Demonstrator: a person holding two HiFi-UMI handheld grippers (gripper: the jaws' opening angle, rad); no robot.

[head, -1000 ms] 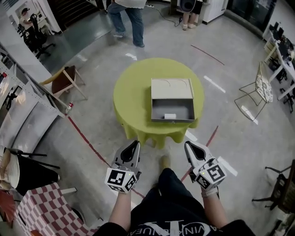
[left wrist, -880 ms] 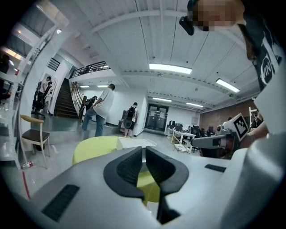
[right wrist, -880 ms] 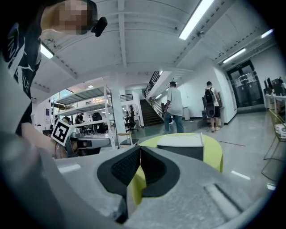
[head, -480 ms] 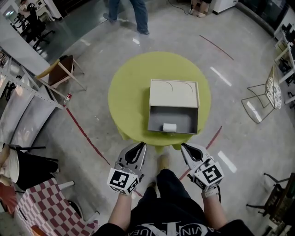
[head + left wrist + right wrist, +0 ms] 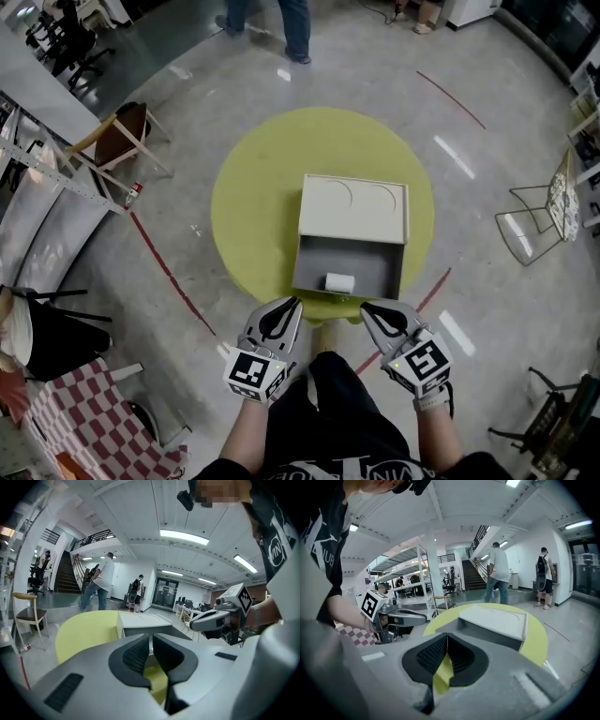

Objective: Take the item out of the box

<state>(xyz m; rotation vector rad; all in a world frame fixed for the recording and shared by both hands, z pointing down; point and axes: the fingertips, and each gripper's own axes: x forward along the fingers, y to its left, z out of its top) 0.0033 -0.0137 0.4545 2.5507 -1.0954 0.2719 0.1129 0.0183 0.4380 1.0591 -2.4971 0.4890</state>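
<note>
Checkered cloth (image 5: 80,427) at 8 o'clock. Chair (image 5: 120,141) at 10 o'clock of the table (image 5: 248,202). Left gripper (image 5: 284,307) at the table's 6 o'clock edge, jaws together, nothing between them. The table is round and yellow-green, with the box (image 5: 353,211) on it right of centre: closed top at 12 o'clock, open tray at 6 o'clock. Item (image 5: 338,282), a small white roll, lies in the tray near its front wall, untouched. Right gripper (image 5: 368,309) at the table's 5 o'clock, near the box front, jaws together, empty. Wire chair (image 5: 548,211) at 3 o'clock.
</note>
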